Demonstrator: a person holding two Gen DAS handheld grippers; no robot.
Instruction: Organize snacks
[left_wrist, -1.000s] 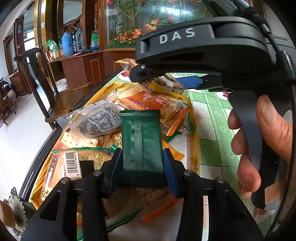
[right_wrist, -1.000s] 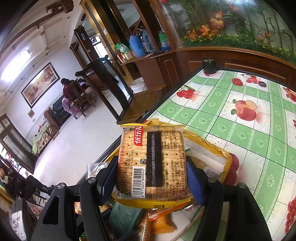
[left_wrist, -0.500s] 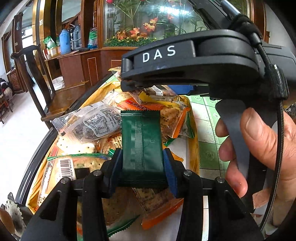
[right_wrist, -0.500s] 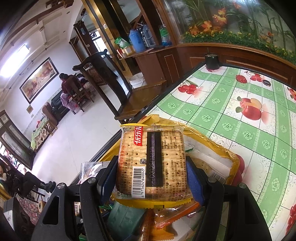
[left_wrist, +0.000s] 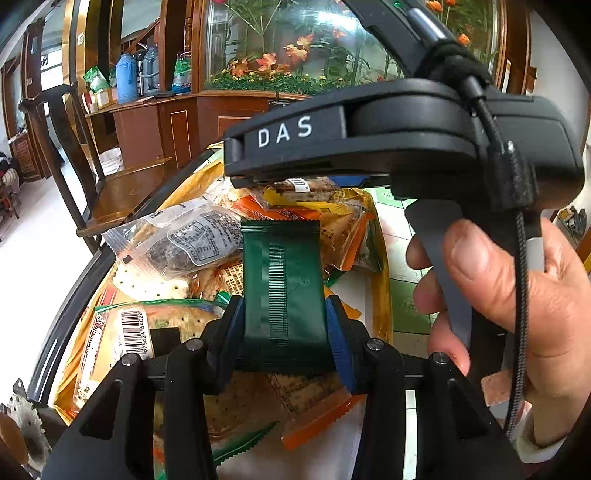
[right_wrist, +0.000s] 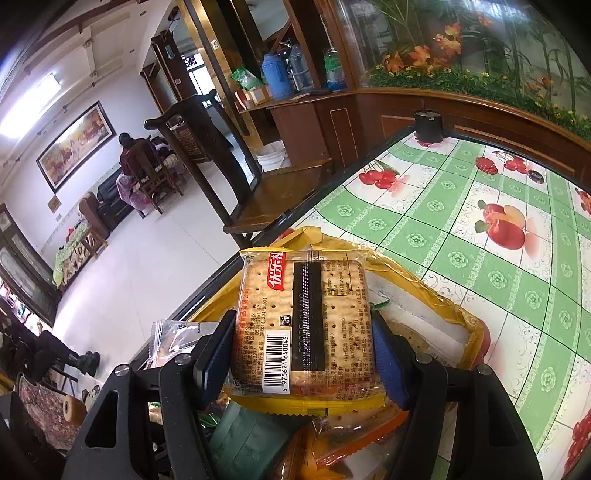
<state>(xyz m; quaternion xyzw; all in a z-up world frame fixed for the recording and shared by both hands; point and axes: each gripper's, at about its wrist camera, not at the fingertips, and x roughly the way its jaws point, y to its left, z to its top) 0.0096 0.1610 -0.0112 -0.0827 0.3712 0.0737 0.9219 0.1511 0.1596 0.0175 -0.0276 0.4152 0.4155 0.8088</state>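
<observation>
My left gripper (left_wrist: 284, 325) is clamped on a green packet (left_wrist: 282, 280), held above the snack pile (left_wrist: 207, 240) in the yellow bag (left_wrist: 380, 258) at the table edge. My right gripper (right_wrist: 303, 354) is clamped on a cracker pack (right_wrist: 303, 321), barcode up, over the same bag (right_wrist: 461, 314). Right hand (left_wrist: 509, 306) grips its handle, seen from the left camera.

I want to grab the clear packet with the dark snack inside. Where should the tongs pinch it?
Pinch the clear packet across its narrow middle, coming from above. It lies flat on top of the pile, uncovered, with its long side running across the left wrist view. Its crimped ends are floppy and would probably slip. Both tongs are full, so one must first let go.
</observation>
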